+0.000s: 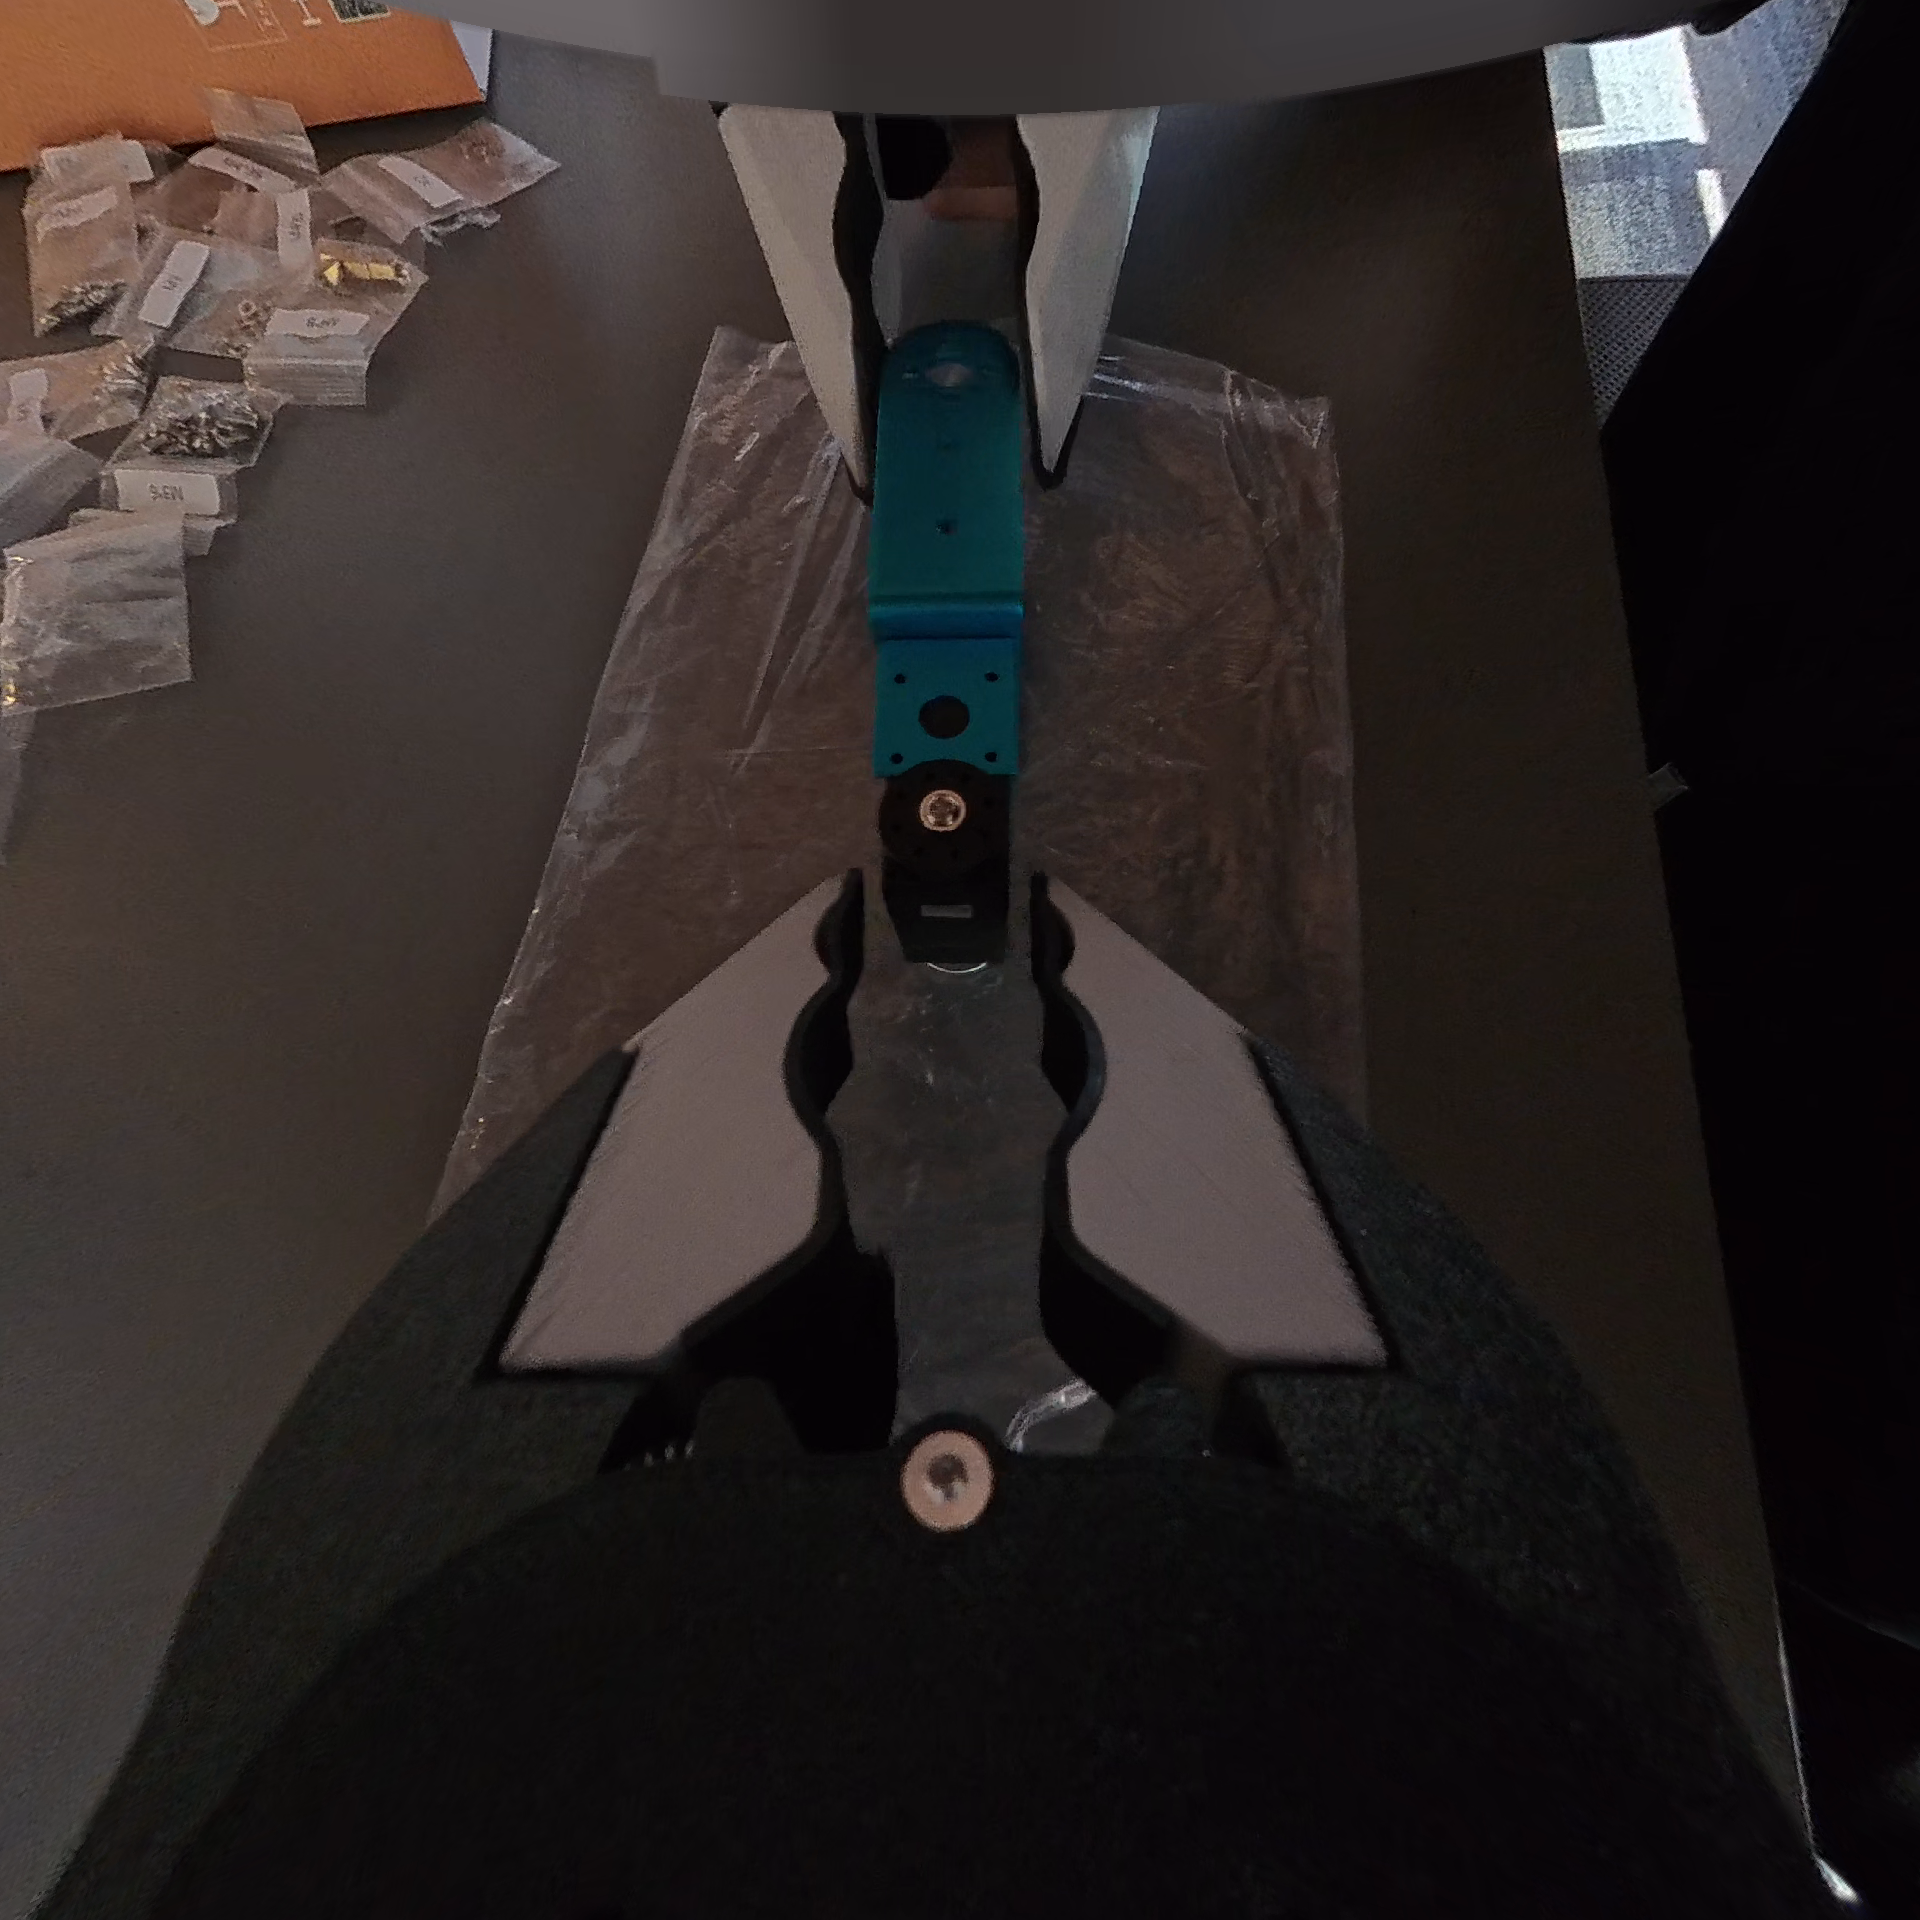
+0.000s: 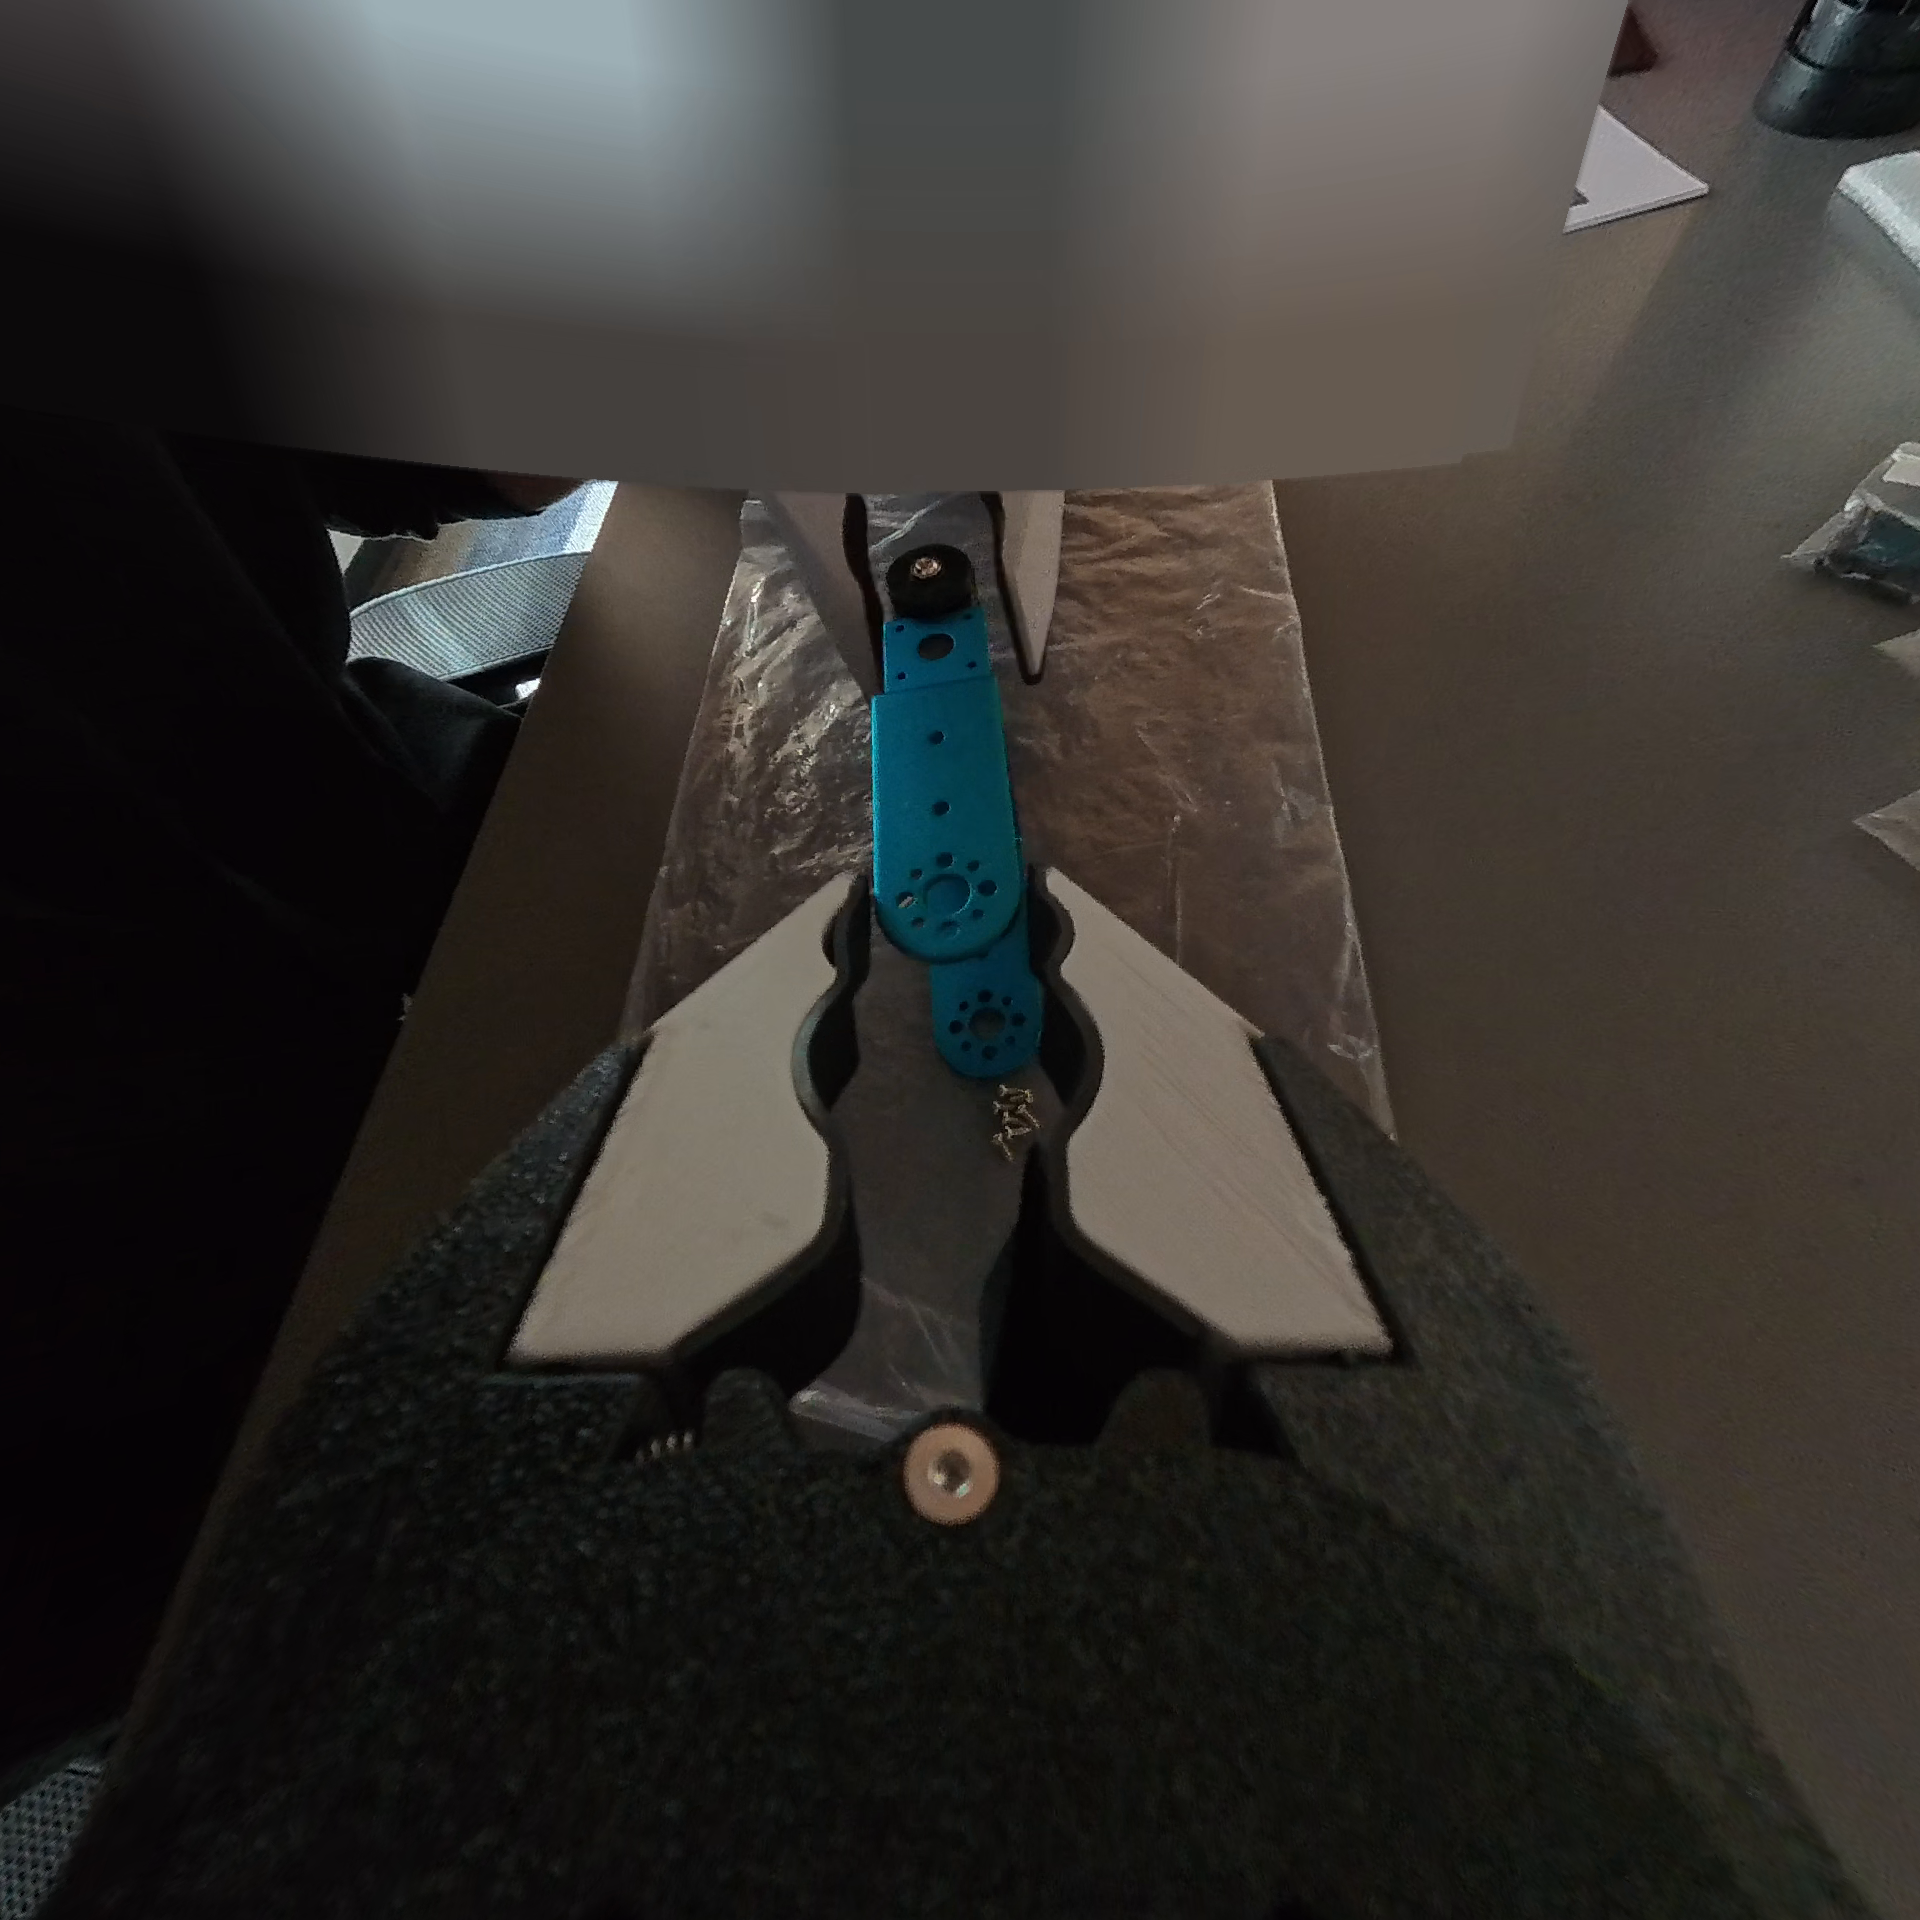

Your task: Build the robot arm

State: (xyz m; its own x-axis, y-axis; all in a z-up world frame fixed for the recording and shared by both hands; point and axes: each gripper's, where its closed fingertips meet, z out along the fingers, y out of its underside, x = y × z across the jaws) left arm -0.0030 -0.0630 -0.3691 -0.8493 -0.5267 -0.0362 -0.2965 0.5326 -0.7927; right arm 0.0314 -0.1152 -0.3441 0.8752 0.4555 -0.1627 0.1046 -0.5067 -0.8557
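A blue metal bracket (image 1: 943,499) joined to a black servo (image 1: 945,914) with a round horn (image 1: 940,810) lies on a clear plastic bag (image 1: 1195,675). My left gripper (image 1: 945,883) is open, its tips on either side of the servo with small gaps. My right gripper (image 2: 948,883) is open and straddles the bracket's rounded end (image 2: 945,894). It faces the left gripper (image 2: 940,665) from the opposite end. The right gripper also shows in the left wrist view (image 1: 956,478). A few small screws (image 2: 1013,1122) lie on the bag (image 2: 1195,727) between the right fingers.
Several small bags of hardware (image 1: 177,343) and an orange sheet (image 1: 208,73) lie on the dark table at far left. A white sheet (image 2: 1631,177) and more plastic bags (image 2: 1870,540) lie to the right gripper's right. A dark chair (image 1: 1766,831) stands past the table edge. About 8 cm separates my left fingertips from my right. The black servo (image 1: 945,914) lies around 4 cm away from my left fingertips.
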